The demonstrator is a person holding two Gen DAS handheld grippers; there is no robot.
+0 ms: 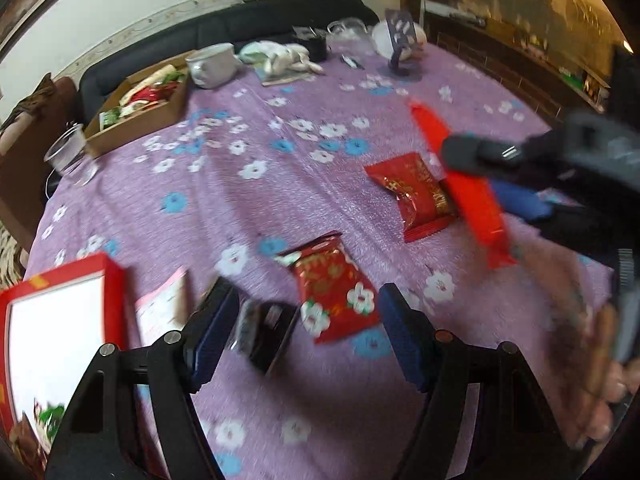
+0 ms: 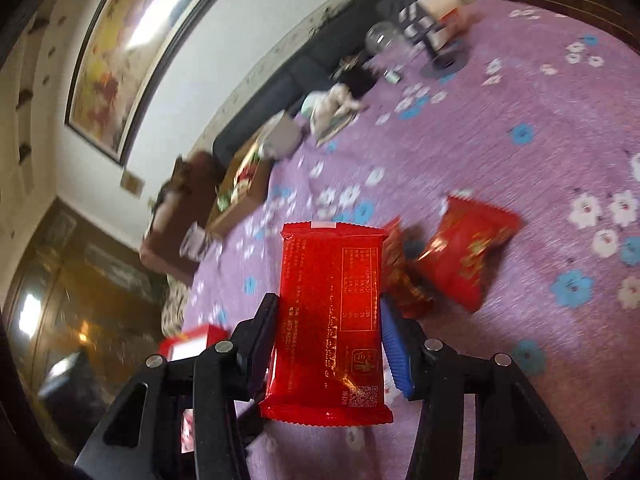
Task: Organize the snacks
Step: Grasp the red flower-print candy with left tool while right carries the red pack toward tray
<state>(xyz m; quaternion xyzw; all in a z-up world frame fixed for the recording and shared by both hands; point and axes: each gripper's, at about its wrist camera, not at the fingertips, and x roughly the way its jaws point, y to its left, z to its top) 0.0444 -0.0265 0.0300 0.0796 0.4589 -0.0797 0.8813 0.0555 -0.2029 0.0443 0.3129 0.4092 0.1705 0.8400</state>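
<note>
My right gripper (image 2: pixel 330 312) is shut on a long red snack packet (image 2: pixel 330 316) and holds it above the purple flowered cloth; the same gripper (image 1: pixel 486 174) and packet (image 1: pixel 472 196) show at the right of the left wrist view. My left gripper (image 1: pixel 304 312) is open and empty, low over the cloth. Between its fingers lie a dark wrapped snack (image 1: pixel 266 330) and a red flowered snack packet (image 1: pixel 334 294). Another red packet (image 1: pixel 416 194) lies further right, also seen in the right wrist view (image 2: pixel 468 248). A red box (image 1: pixel 60 320) with a white inside stands at the near left.
A cardboard box (image 1: pixel 140 114) of snacks sits at the far left edge, a clear cup (image 1: pixel 68 152) beside it. A grey bowl (image 1: pixel 212 64), white cloth toy (image 1: pixel 280 58), clear containers and a small stand (image 1: pixel 400 40) line the far side. A dark sofa (image 1: pixel 240 24) is behind.
</note>
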